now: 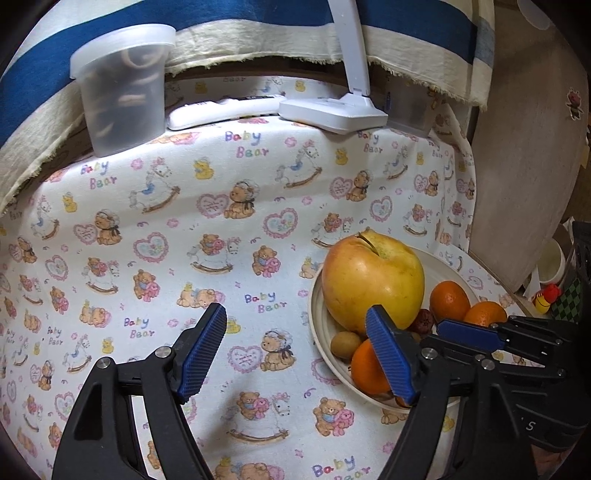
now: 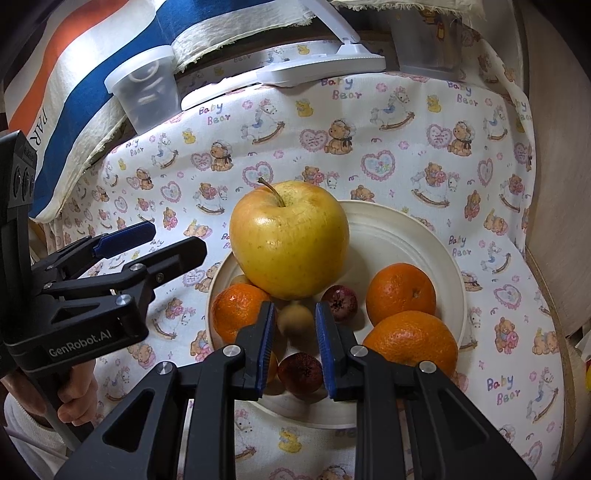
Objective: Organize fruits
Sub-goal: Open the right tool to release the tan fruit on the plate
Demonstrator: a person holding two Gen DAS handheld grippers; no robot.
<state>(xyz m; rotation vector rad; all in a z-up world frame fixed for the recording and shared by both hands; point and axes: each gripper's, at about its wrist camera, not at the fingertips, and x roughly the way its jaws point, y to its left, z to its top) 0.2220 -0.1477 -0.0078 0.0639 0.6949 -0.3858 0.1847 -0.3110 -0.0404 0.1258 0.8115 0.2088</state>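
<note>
A cream plate (image 2: 406, 236) holds a big yellow apple (image 2: 290, 240), three oranges (image 2: 400, 291) and some small fruits. My right gripper (image 2: 293, 306) hangs over the plate's near side. Its pads press on a small dark red fruit (image 2: 299, 373). A brownish kiwi-like fruit (image 2: 295, 317) lies just past its tips, and a second dark fruit (image 2: 338, 302) sits beside that. My left gripper (image 1: 295, 310) stands open and empty over the printed cloth, left of the plate (image 1: 321, 332) and apple (image 1: 369, 280). One right finger (image 1: 469, 334) shows at the right in the left wrist view.
At the back stand a clear plastic tub (image 1: 122, 88), a white remote (image 1: 221, 110) and a white lamp base (image 1: 332, 114), against a striped blue and cream cloth (image 1: 221, 22). The table's edge curves round at the right. A person's hand (image 2: 74, 391) holds the left gripper's handle.
</note>
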